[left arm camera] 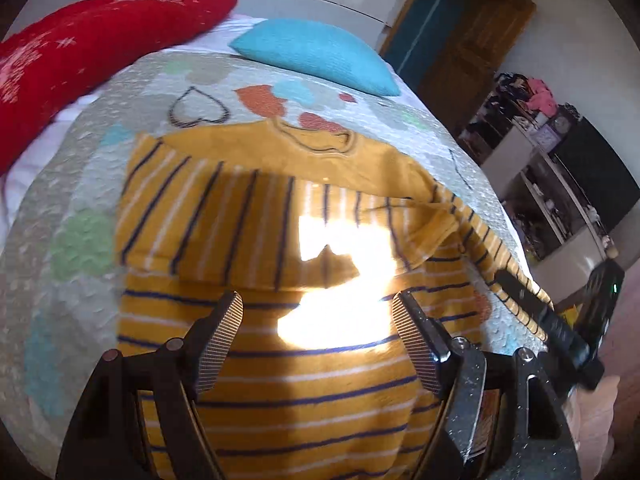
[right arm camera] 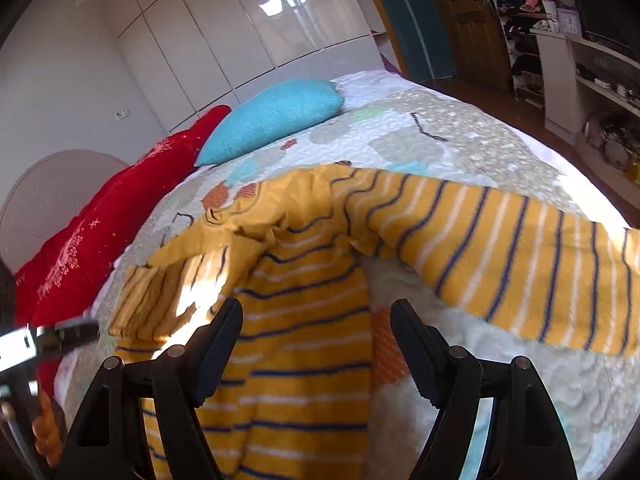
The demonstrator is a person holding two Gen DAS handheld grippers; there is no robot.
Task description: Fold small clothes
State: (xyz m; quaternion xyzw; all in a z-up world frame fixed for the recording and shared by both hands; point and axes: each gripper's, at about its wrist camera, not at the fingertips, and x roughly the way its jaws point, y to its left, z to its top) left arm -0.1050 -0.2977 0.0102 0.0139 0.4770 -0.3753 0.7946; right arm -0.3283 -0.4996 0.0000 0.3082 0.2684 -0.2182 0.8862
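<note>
A small yellow sweater [left arm camera: 280,380] with navy and white stripes lies flat on the quilted bedspread [left arm camera: 72,208]. Its left sleeve [left arm camera: 208,224] is folded across the chest; its right sleeve [right arm camera: 500,256] stretches out to the right. My left gripper [left arm camera: 318,312] is open and empty, just above the sweater's body. My right gripper [right arm camera: 316,320] is open and empty over the sweater's right side [right arm camera: 304,320], near the armpit. The right gripper also shows at the right edge of the left wrist view [left arm camera: 568,336].
A turquoise cushion [left arm camera: 316,54] and a red cushion [left arm camera: 80,56] lie at the head of the bed. White wardrobe doors [right arm camera: 240,32] stand behind. Shelves [right arm camera: 592,80] and a wooden door [left arm camera: 472,40] are to the right, past the bed's edge.
</note>
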